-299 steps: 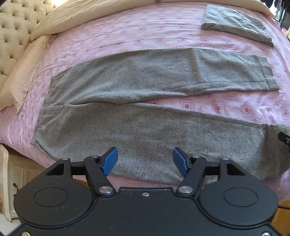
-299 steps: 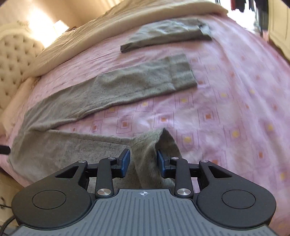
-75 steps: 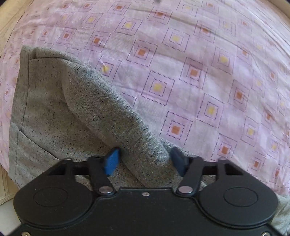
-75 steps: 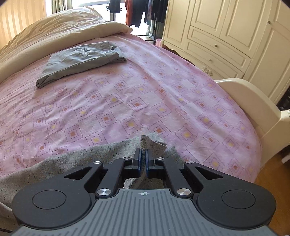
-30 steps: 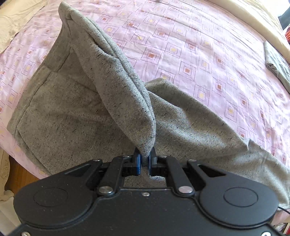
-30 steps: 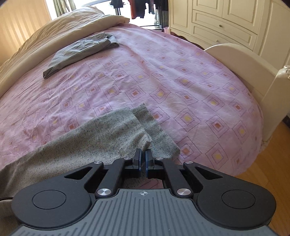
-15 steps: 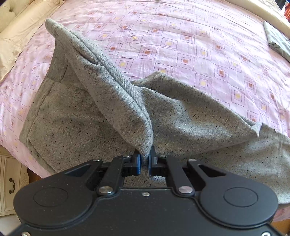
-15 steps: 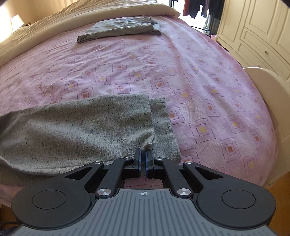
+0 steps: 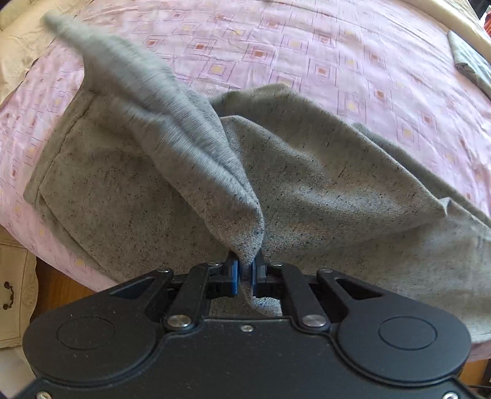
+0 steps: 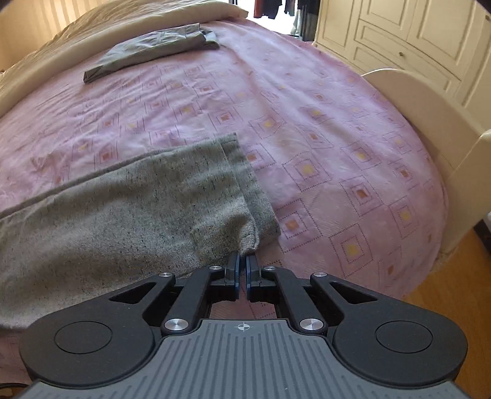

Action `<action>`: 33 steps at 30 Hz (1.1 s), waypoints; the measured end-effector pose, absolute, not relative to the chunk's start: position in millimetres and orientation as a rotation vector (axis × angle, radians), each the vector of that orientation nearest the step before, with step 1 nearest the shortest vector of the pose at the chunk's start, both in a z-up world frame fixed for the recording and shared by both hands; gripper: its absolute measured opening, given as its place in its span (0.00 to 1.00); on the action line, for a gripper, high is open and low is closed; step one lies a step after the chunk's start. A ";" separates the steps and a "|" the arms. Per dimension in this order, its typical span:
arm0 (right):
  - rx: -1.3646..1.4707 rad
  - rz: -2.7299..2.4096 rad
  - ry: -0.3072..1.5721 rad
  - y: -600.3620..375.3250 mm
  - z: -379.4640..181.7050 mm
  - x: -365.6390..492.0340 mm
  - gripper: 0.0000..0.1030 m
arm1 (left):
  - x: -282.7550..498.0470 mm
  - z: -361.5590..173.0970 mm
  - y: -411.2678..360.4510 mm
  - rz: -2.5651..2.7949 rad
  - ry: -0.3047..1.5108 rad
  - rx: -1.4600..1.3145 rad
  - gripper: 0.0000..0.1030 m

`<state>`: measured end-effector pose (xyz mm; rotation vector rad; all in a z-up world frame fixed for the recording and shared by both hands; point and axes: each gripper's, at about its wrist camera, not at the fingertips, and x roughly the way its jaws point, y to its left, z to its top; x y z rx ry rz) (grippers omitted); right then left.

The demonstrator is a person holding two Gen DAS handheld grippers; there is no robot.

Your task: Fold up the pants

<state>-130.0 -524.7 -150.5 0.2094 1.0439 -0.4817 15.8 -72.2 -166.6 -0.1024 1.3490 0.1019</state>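
Grey speckled pants (image 9: 322, 184) lie on the pink patterned bed, one leg folded over the other. My left gripper (image 9: 244, 273) is shut on a pinched fold at the waist end and holds it raised as a ridge. In the right wrist view the two stacked leg hems (image 10: 239, 190) lie flat near the bed's front edge. My right gripper (image 10: 243, 271) is shut just in front of the hem corner; the cloth tip touches the fingertips, with no cloth seen between the pads.
A second folded grey garment (image 10: 153, 50) lies at the far side of the bed, also seen in the left wrist view (image 9: 469, 61). A cream duvet (image 10: 107, 27) lies behind it. A cream footboard (image 10: 429, 101) and wardrobe (image 10: 414, 33) stand at the right. A bedside cabinet (image 9: 15, 285) stands lower left.
The upper leg has been drawn over the lower one and the hems now lie flat and aligned. The right gripper has slipped back off the hem corner. The left still holds the raised fold.
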 end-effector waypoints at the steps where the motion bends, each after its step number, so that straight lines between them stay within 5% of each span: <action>1: 0.203 -0.478 1.036 -523.7 -148.9 -130.4 0.04 | 16.3 -168.0 -75.6 0.101 1.347 -0.090 0.10; 9: 0.200 -0.443 0.896 -527.0 -116.0 -137.6 0.08 | 18.6 -171.8 -81.8 0.137 1.340 -0.111 0.10; 10: 0.195 -0.431 0.864 -529.6 -110.5 -134.8 0.11 | 18.3 -171.7 -83.3 0.148 1.339 -0.118 0.10; 12: 0.189 -0.386 0.850 -539.2 -108.5 -121.8 0.34 | 17.9 -172.1 -84.7 0.171 1.342 -0.131 0.10; 24: 0.133 -0.153 0.997 -567.7 -155.1 -41.8 0.35 | 10.7 -172.4 -84.4 0.268 1.323 -0.145 0.10; 26: 0.130 -0.121 1.016 -569.0 -158.3 -35.4 0.34 | 10.9 -172.4 -86.1 0.277 1.324 -0.141 0.10; 29: 0.147 -0.079 1.077 -567.9 -160.0 -28.5 0.05 | 10.2 -169.7 -88.0 0.287 1.315 -0.145 0.10; 33: 0.041 -0.099 0.986 -560.0 -138.0 -28.9 0.03 | 5.3 -156.9 -88.9 0.270 1.250 -0.214 0.12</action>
